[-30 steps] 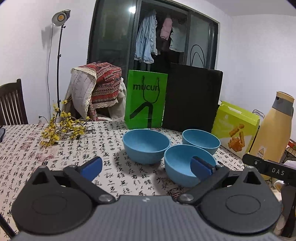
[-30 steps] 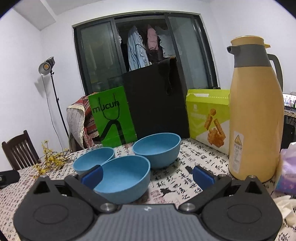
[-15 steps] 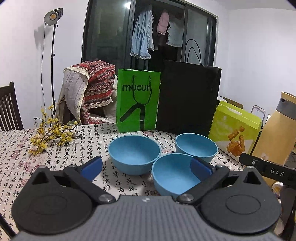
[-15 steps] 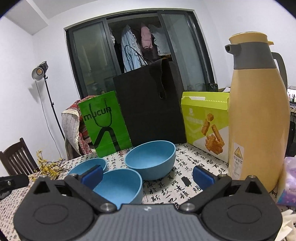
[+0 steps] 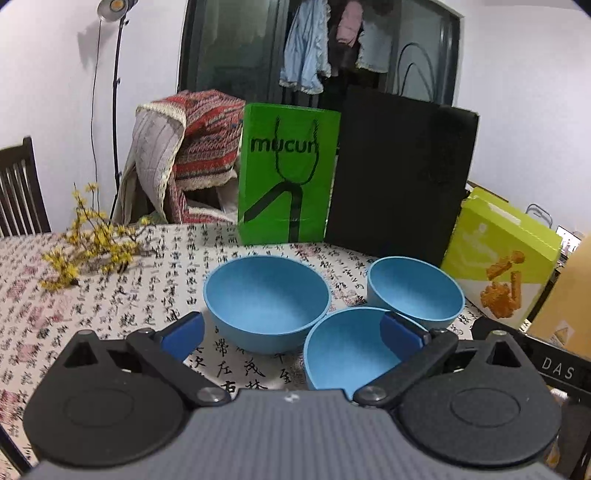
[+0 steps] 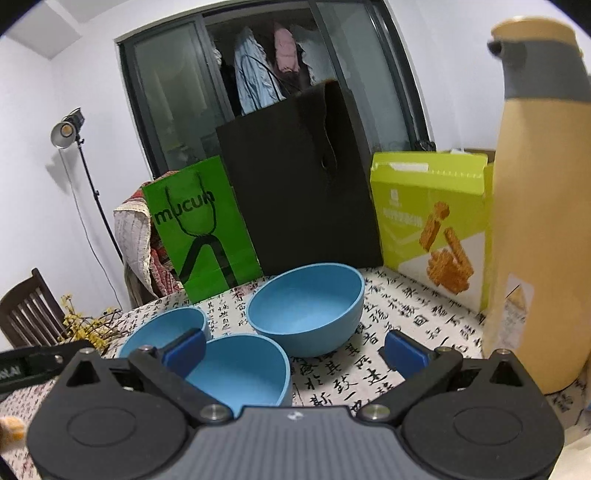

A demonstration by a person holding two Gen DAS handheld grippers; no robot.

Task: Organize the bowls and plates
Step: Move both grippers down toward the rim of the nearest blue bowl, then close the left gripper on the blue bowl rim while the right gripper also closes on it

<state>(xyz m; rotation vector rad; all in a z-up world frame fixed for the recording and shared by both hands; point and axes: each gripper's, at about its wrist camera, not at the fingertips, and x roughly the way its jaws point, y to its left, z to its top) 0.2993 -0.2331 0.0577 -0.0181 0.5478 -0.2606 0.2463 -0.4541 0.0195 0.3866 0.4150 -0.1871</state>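
Here, 3 smooth round blue bowls [image 5: 266, 295], printed tablecloth [image 5: 110, 295].

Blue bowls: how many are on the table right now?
3. The left bowl sits centre-table, the far bowl near the yellow-green box, the near bowl closest to both grippers. No plates visible.

White walls [image 5: 44, 92] close the room, lit by a studio lamp [image 5: 112, 5] on a thin black stand at the left. Behind the worktop [image 5: 110, 295], with its cloth printed in black characters, a dark sliding glass door [image 6: 177, 96] shows hanging clothes [image 5: 304, 55] beyond it. A chair draped with a patterned red blanket [image 5: 207, 140] stands past the worktop's far edge, and a dark wooden chair [image 5: 20, 192] stands off its far left corner.
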